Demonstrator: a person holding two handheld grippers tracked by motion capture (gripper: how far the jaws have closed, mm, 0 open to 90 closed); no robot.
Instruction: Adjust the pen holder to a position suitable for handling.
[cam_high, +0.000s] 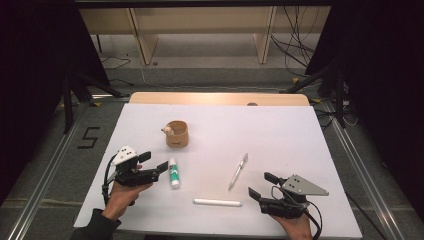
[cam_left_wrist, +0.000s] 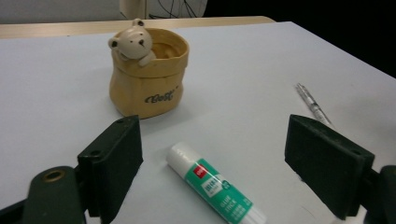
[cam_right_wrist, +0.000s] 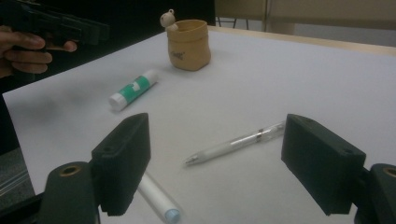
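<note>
Black left tongs (cam_left_wrist: 212, 154) and right tongs (cam_right_wrist: 215, 161) gape wide, empty; glue stick (cam_left_wrist: 215, 189) label readable.

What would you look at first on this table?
Probably the tan pot with a little bear peeking over its rim, standing toward the far left of the white table. Next, the green-and-white glue stick lying right before the open left gripper, then the clear pen before the open right gripper.

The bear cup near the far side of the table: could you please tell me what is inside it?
The bear cup looks empty as far as its upper inner wall shows in the left gripper view. Its bottom is hidden by the front wall and the bear figure on the rim, so something small could lie there.
</note>
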